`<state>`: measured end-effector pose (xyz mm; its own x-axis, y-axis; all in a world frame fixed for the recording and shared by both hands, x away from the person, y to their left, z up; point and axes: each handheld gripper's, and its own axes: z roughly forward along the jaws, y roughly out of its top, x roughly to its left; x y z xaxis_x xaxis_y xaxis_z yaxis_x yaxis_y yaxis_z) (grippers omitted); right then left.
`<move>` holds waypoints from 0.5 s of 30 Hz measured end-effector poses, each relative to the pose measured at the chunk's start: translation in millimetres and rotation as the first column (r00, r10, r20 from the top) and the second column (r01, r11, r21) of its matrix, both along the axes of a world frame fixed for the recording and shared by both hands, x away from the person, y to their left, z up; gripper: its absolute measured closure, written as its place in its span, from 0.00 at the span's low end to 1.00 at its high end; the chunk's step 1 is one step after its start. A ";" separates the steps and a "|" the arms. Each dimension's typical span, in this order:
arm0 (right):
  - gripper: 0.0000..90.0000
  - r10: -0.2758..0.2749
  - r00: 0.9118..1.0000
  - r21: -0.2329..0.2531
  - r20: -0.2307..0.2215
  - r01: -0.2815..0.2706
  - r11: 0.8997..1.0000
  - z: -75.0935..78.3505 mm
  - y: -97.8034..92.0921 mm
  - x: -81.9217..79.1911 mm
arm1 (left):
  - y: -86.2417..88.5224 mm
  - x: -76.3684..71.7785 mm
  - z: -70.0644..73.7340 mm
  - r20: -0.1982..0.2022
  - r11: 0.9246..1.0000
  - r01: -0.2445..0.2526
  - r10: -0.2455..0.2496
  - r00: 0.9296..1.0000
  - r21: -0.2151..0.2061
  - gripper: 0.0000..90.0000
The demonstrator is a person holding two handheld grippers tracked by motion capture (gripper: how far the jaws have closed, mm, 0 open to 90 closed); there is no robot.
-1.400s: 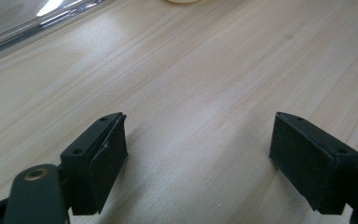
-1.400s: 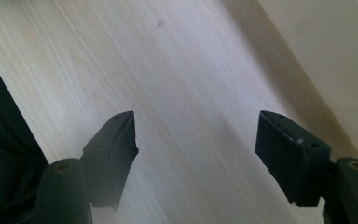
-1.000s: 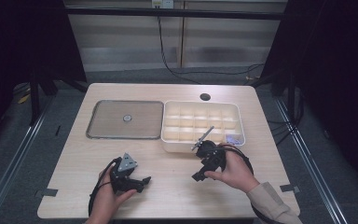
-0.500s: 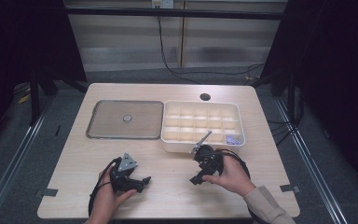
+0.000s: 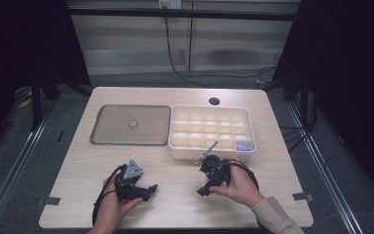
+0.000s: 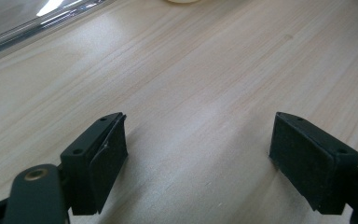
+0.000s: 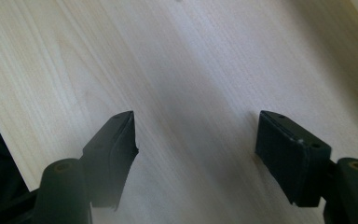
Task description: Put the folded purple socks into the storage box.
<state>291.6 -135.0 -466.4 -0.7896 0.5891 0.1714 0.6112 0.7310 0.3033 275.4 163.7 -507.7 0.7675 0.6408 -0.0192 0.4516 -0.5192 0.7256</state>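
My left gripper (image 5: pixel 146 189) rests low on the wooden table (image 5: pixel 175 204) near its front edge, held by a hand, with its jaws pointing right. In the left gripper view that gripper (image 6: pixel 198 126) is open, with only bare wood between the pads. My right gripper (image 5: pixel 203 189) sits just in front of the white compartment box (image 5: pixel 210 131), its jaws pointing down and to the left toward the front edge. The right gripper (image 7: pixel 196 121) is open too, over bare wood with nothing between its jaws.
A flat metal tray (image 5: pixel 107 126) with a small round piece (image 5: pixel 132 123) lies at the back left, beside the box. Small purple items (image 5: pixel 244 145) fill the box's near right compartment. A dark hole (image 5: pixel 214 101) marks the table's far side. The tray's rim (image 6: pixel 37 28) is ahead of the left gripper.
The right gripper has drawn back a little from the box toward the front edge. The left gripper has stayed put.
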 end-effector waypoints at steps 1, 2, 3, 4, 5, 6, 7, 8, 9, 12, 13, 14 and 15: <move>0.32 0.002 1.000 0.001 -0.001 -0.002 1.000 -0.6 0.5 -0.6 | 0.0 0.0 0.0 0.000 1.000 0.000 0.000 1.000 0.000 0.20; 0.32 0.004 1.000 -0.001 0.001 -0.004 1.000 -1.3 0.8 -1.0 | 0.0 0.0 0.0 0.000 1.000 0.000 0.000 1.000 0.000 0.20; 0.31 0.004 1.000 -0.004 0.000 -0.004 1.000 -1.9 1.2 -1.5 | 0.0 0.0 0.0 0.000 1.000 0.000 0.000 1.000 0.000 0.20; 0.32 0.008 1.000 -0.004 0.002 -0.008 1.000 -2.8 1.4 -1.7 | 0.0 0.0 0.0 0.000 1.000 0.000 0.000 1.000 0.000 0.20; 0.32 0.004 1.000 0.002 0.001 -0.004 1.000 -3.4 2.0 -2.5 | 0.0 0.0 0.0 0.000 1.000 0.000 0.000 1.000 0.000 0.20; 0.32 0.004 1.000 0.001 -0.002 -0.004 1.000 -4.1 2.3 -3.0 | 0.0 0.0 0.0 0.000 1.000 0.000 0.000 1.000 0.000 0.20; 0.32 0.010 1.000 0.001 0.005 -0.010 1.000 -5.1 2.3 -3.0 | 0.0 0.0 0.0 0.000 1.000 0.000 0.000 1.000 0.001 0.20; 0.32 0.015 1.000 -0.001 0.004 -0.015 1.000 -5.7 2.3 -3.1 | 0.0 0.0 0.1 0.000 1.000 0.000 0.000 1.000 0.001 0.20; 0.31 0.015 1.000 -0.004 0.003 -0.015 1.000 -6.1 2.6 -3.7 | 0.0 0.0 0.1 0.000 1.000 0.000 0.000 1.000 0.001 0.20; 0.31 0.011 1.000 -0.002 0.009 -0.011 1.000 -6.3 2.8 -4.7 | 0.0 0.0 0.0 0.000 1.000 -0.001 0.001 1.000 0.000 0.20; 0.31 0.011 1.000 0.004 0.010 -0.011 1.000 -6.6 2.5 -4.8 | 0.0 0.0 0.1 0.000 1.000 0.000 0.000 1.000 0.001 0.20; 0.30 0.012 1.000 0.005 0.009 -0.012 1.000 -6.6 2.4 -5.0 | 0.0 0.0 0.0 0.000 1.000 0.000 0.000 1.000 0.000 0.20; 0.30 0.012 1.000 0.010 0.010 -0.012 1.000 -6.9 2.4 -5.4 | 0.0 0.0 0.0 0.000 1.000 0.000 0.000 1.000 0.000 0.20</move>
